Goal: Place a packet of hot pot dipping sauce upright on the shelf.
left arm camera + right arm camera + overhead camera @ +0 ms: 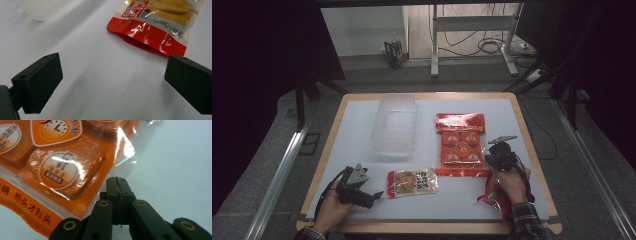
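A flat orange-red packet (462, 145) of round cakes lies right of the table's middle. My right gripper (497, 152) stands at its right edge, shut; in the right gripper view the closed tips (117, 180) meet the clear seam of the packet (62, 170), and I see no film between them. A small snack pouch (412, 182) with a red bottom lies near the front. My left gripper (373, 193) rests just left of it, open, and the pouch (152, 27) lies ahead of the wide jaws (112, 82), untouched.
A clear plastic tub (395, 125) stands at the back left of the white table (357, 150); its corner (45, 10) appears in the left gripper view. A red packet (492, 197) lies under the right forearm near the front edge.
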### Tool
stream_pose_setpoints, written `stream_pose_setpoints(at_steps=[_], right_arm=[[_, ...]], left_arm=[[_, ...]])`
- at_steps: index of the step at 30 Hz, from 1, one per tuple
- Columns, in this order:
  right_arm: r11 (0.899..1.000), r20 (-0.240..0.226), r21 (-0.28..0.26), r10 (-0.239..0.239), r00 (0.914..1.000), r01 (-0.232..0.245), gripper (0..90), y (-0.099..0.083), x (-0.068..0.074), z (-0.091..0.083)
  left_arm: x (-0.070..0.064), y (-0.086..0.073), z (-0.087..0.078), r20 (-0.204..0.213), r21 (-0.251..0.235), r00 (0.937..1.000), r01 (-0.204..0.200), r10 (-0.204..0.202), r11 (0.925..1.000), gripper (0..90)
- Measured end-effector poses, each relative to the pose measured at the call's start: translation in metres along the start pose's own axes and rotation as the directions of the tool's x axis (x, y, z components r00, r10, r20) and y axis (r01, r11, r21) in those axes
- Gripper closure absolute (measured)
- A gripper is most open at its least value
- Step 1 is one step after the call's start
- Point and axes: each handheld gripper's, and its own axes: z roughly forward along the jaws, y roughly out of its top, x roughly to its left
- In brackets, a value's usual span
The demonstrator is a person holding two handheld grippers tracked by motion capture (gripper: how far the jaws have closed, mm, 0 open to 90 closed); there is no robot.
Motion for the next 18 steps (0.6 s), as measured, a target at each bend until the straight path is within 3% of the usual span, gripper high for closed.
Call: stream_pose_setpoints(at_steps=[1, 8, 15, 18], right_arm=[[1.0, -0.026, -0.018, 0.02, 0.9995, -0.02, 89.0, 0.0, 0.002, -0.001], [1.0, -0.016, -0.026, 0.013, 0.9998, -0.013, 89.1, -0.001, 0.012, 0.0], [0.999, -0.078, -0.036, 0.018, 0.9968, -0.021, 89.1, 0.0, 0.017, 0.0], [0.999, -0.137, -0.032, 0.012, 0.9905, -0.016, 89.2, 0.001, 0.025, 0.001]], left_arm=[[0.0, 0.0, 0.0, 0.001, 0.006, 1.0, -0.005, 0.005, 1.0, 1.5], [0.0, 0.0, 0.001, 0.0, 0.007, 1.0, -0.006, 0.006, 1.0, 1.5], [0.0, 0.0, 0.001, 0.001, 0.009, 1.0, -0.006, 0.006, 0.9999, 1.5], [0.0, 0.0, 0.001, 0.001, 0.009, 1.0, -0.006, 0.006, 0.9999, 1.5]])
